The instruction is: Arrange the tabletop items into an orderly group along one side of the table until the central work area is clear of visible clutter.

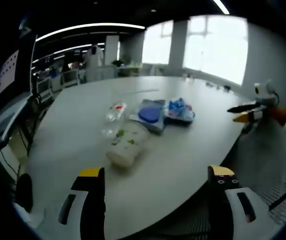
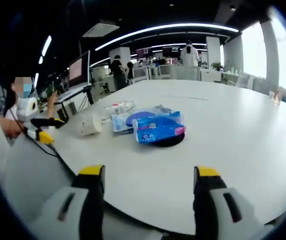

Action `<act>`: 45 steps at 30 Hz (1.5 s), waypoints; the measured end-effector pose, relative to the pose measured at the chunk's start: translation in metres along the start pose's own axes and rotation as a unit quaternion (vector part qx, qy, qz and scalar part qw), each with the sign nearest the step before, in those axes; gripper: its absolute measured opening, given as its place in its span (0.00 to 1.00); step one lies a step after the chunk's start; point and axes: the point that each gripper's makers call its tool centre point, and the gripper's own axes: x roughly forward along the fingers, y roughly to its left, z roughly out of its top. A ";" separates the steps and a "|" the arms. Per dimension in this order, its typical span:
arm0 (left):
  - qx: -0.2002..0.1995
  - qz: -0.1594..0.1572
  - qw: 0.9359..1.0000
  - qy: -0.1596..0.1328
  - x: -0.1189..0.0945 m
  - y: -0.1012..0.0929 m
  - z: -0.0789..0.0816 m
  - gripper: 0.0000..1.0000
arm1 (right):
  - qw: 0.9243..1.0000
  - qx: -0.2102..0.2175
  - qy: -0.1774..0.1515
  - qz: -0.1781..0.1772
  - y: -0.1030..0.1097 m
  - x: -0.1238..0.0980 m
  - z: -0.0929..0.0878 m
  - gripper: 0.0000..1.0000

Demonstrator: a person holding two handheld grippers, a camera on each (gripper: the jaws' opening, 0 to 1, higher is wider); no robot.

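Several items lie clustered mid-table. A white paper cup (image 1: 127, 145) with green print lies on its side, and a clear plastic bottle (image 1: 114, 117) lies beside it. Behind them are a wipes pack (image 1: 150, 114) with a blue lid and a blue packet (image 1: 180, 110). My left gripper (image 1: 156, 175) hovers open over the near table edge, short of the cup. My right gripper (image 2: 149, 172) is open over the opposite edge, facing the blue packet (image 2: 158, 128), which rests on a dark disc (image 2: 172, 141). The cup (image 2: 89, 124), bottle (image 2: 120, 107) and wipes pack (image 2: 132, 119) lie beyond. Neither gripper holds anything.
The white table (image 1: 83, 125) is large and oval. The right gripper (image 1: 234, 114) shows past its right edge. The left gripper (image 2: 50, 129) shows at the table's left side, with a person (image 2: 18, 110) behind it. Office desks, monitors and chairs stand further back.
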 end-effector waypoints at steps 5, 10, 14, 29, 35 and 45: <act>0.000 0.000 1.000 -0.001 0.000 0.000 0.001 0.81 | 1.000 -0.001 -0.001 -0.001 0.000 0.000 0.000 0.72; 0.000 0.001 1.000 -0.001 -0.001 0.000 0.001 0.81 | 1.000 -0.001 -0.002 -0.001 0.000 0.000 0.001 0.71; 0.000 0.001 1.000 -0.002 -0.001 0.000 0.001 0.80 | 1.000 0.000 -0.003 -0.001 0.000 0.000 0.001 0.71; 0.001 0.001 1.000 -0.004 -0.001 -0.001 0.002 0.79 | 1.000 -0.001 -0.002 0.000 0.000 -0.001 0.001 0.70; 0.002 0.002 1.000 -0.004 -0.001 0.000 0.002 0.79 | 1.000 0.000 -0.002 -0.001 0.000 -0.001 0.001 0.69; 0.004 0.001 1.000 -0.002 -0.001 -0.001 0.002 0.78 | 1.000 0.000 -0.003 -0.001 0.000 -0.001 0.001 0.69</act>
